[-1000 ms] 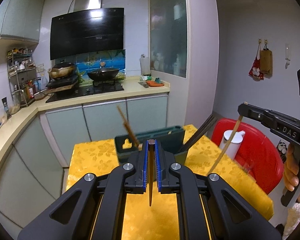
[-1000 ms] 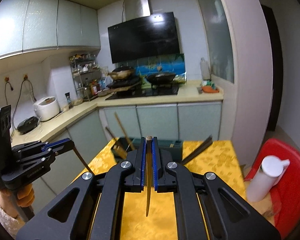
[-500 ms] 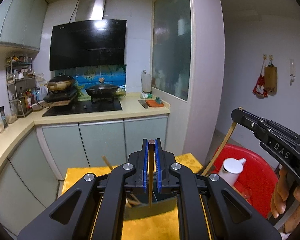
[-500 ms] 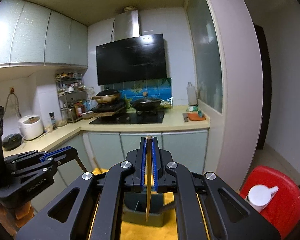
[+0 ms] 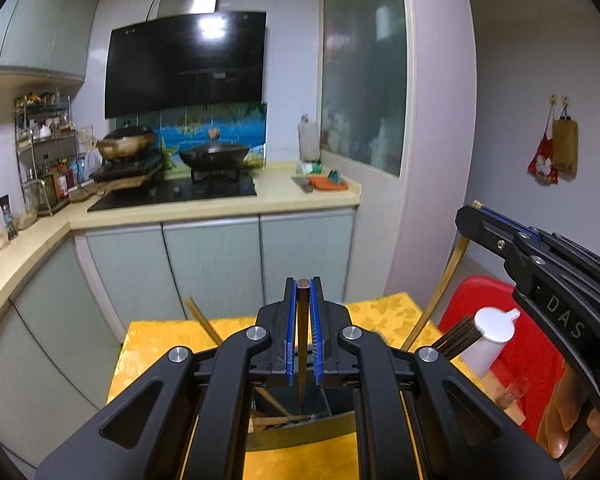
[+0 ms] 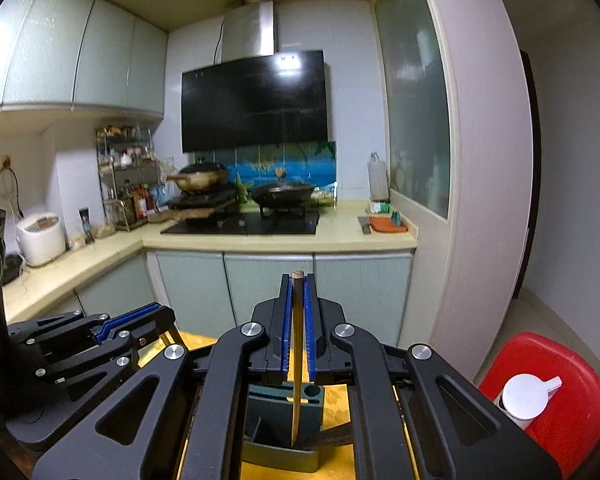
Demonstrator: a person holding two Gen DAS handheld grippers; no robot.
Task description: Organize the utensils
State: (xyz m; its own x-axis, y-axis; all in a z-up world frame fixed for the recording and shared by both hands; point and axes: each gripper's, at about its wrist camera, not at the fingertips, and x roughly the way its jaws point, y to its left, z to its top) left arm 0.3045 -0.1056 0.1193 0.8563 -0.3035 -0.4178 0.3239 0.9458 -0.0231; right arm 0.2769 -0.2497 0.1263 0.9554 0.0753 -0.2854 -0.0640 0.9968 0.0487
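Kitchen cabinets and a black range hood fill the background, with a wok sitting on the stove below, and up front is a table under a yellow patterned cloth. On it stands the dark green utensil holder, a few chopsticks already leaning out of its compartments. Left gripper has its blue-lined fingers pinched right down on a single chopstick, which hangs almost upright with its tip over the holder's opening. Right gripper is doing just the same, fingers clamped on its own chopstick, the tip pointing down in front of the holder. In the left view the right gripper's chopstick slants down beside a bundle of dark chopsticks. Off to the right, a white bottle rests on a red stool.
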